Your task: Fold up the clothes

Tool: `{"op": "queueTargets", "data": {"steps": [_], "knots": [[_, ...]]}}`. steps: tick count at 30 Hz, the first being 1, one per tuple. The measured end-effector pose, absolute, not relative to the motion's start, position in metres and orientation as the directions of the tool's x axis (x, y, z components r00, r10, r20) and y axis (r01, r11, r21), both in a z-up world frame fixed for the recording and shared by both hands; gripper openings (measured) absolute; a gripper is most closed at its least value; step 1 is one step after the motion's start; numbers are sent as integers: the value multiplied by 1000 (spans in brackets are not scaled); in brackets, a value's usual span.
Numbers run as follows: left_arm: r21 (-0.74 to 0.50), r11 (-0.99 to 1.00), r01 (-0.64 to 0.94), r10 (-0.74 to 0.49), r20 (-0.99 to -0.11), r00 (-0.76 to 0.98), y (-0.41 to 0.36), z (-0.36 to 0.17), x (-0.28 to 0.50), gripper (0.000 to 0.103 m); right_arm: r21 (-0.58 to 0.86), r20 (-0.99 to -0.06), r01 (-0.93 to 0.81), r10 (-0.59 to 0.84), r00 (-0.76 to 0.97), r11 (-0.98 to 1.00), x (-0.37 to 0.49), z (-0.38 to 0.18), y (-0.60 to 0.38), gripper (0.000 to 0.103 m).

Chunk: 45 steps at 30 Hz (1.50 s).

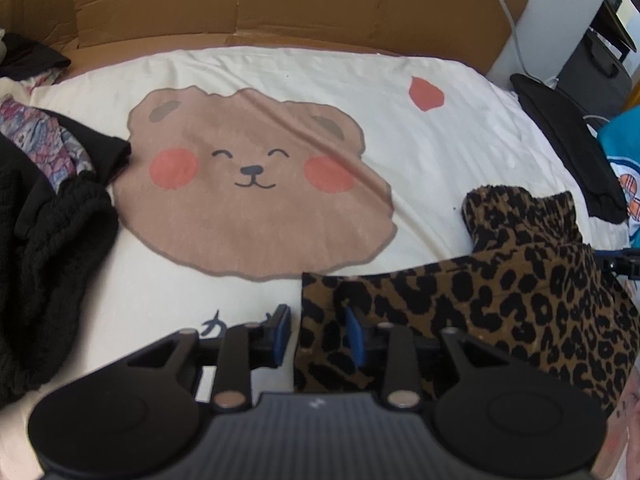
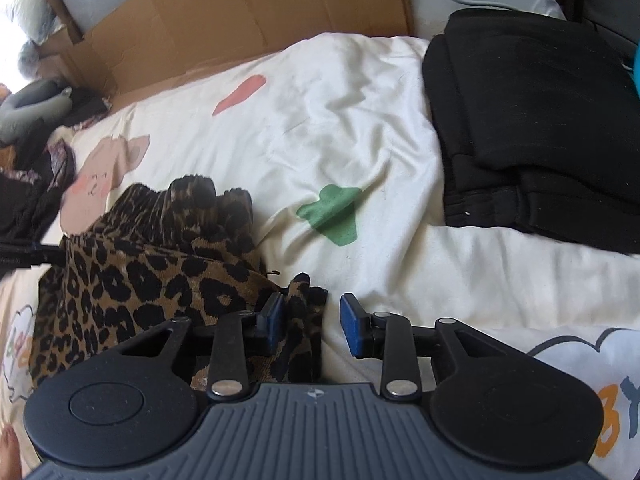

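- The leopard-print garment (image 1: 500, 304) lay on a cream bedsheet (image 1: 440, 152), a soft, fuzzy cloth in brown with black spots, its ribbed, gathered band (image 1: 520, 212) bunched up at the far end.
- The left gripper (image 1: 319, 334) stood with its blue-padded fingers apart around the garment's near left edge, which rose between them.
- The right gripper (image 2: 312, 324) likewise stood spread; a fold of spotted cloth (image 2: 304, 320) lay between its pads, against the left one.
- The sheet was smooth and lightly creased, printed with a round brown bear face (image 1: 248, 176).
- A crumpled black knit (image 1: 48, 264) lay to the left; folded black clothes (image 2: 536, 132) sat stacked to the right.
- Flattened corrugated cardboard (image 1: 280, 0) stood behind the bed.
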<state>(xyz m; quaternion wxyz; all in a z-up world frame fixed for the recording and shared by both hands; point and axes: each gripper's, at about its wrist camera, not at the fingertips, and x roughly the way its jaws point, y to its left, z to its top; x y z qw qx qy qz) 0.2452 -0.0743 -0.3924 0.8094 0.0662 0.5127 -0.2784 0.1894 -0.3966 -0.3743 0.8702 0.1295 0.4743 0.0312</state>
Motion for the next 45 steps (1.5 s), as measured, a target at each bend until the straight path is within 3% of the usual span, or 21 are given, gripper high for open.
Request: {"op": "queueTargets", "data": {"steps": [5,8,9,11,14,15,18,34,45], "knots": [[-168,833,528,-377,-870,318,-80,-393,246,38,235,-831,56,171,530,970,193,-375,-392,38],[-162,831,532,-371,-875,313,-83,-394,246,39,234,-834,43,178,523,971,194,-374,-389,27],[-174,836,520,-373,-875,308,-82,-395,248,40,242,-832,38,187,523,969,194,-374,-388,19],[-182,844,504,-371,-877,306,-82,-396,250,38,251,-827,48,189,530,967,193,-374,-388,15],[-181,841,510,-372,-878,302,-84,-395,250,23,263,-812,71,181,554,962,187,-367,-391,7],[-204,845,495,-384,-875,294,-81,-395,251,11,265,-805,82,173,568,961,184,-363,-393,6],[-240,850,470,-409,-862,299,-74,-390,249,8,277,-780,111,156,606,954,172,-348,-400,6],[-266,828,494,-497,-755,427,-67,-300,235,8,341,-694,189,111,712,921,138,-286,-414,6],[-232,849,475,-459,-769,445,-83,-297,249,8,304,-704,194,83,705,933,159,-282,-415,6]]}}
